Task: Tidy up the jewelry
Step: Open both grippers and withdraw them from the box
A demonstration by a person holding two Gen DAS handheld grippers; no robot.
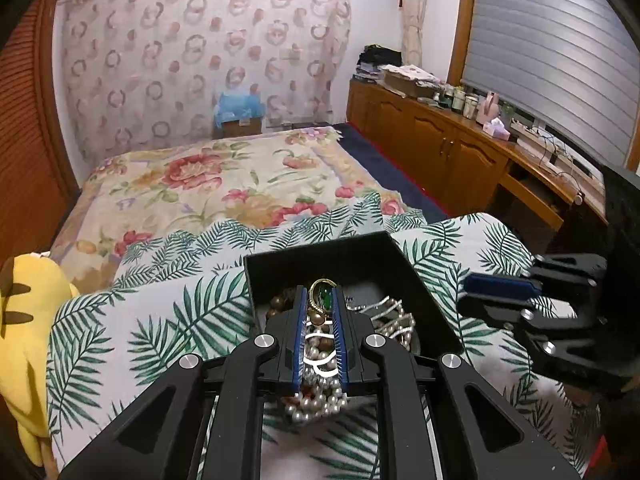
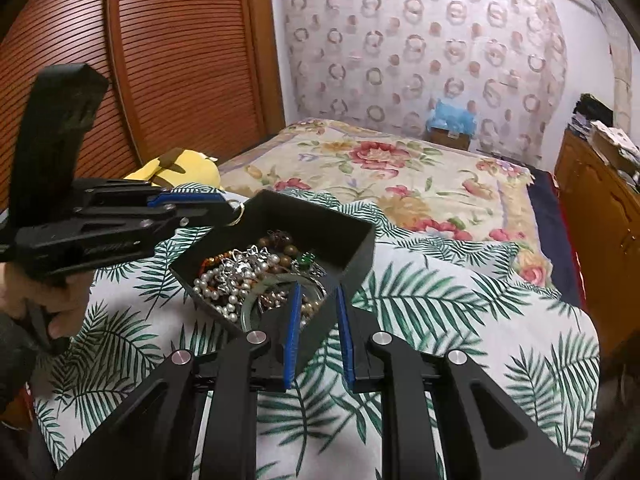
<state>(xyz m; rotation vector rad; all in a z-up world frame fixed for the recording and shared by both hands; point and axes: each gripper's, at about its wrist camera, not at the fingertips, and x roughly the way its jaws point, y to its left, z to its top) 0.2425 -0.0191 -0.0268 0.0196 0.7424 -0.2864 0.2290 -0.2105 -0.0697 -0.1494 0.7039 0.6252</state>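
Ring (image 1: pixel 322 295) pinched in left hand-held gripper (image 1: pixel 319 289) above box (image 1: pixel 420 280); right hand-held gripper (image 2: pixel 317 289) slightly parted, astride box corner.

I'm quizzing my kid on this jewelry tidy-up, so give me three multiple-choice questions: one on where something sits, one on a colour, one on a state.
1. Where does the black box sit?
A. on the wooden cabinet
B. on the palm-leaf cloth
C. on the floor

2. What colour are the pads of the hand-held grippers?
A. blue
B. red
C. white

3. What is the left hand-held gripper doing?
A. standing wide open and empty
B. clamping a pearl strand only
C. pinching a gold ring with a green stone

Answers:
1. B: the black box rests on the palm-leaf cloth spread over the bed.
2. A: the pads lining the fingers are blue.
3. C: the left hand-held gripper has its fingers closed on the gold ring above the box.
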